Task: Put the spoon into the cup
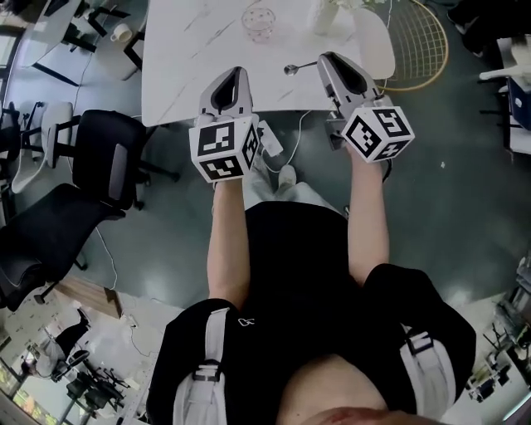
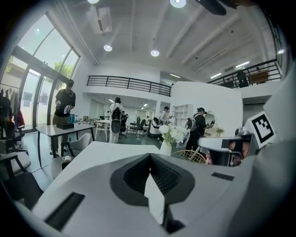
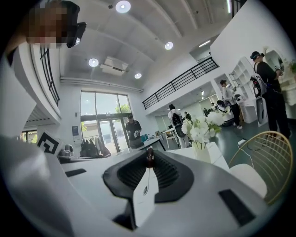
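The right gripper (image 1: 325, 58) has its 2 jaws pinched nearly together on the handle of a small silver metal spoon (image 1: 297, 66). The spoon's bowl sticks out sideways above the near part of the white marble table (image 1: 187, 66). The clear glass cup (image 1: 259, 22) stands farther in on that table, apart from the spoon. The left gripper (image 1: 235, 75) hovers over the table's near edge, its 2 jaws closed together with nothing between them.

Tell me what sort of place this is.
Probably an open-plan office or studio: black office chairs beside a white table, a railed mezzanine overhead, and a person standing at a desk by tall windows.
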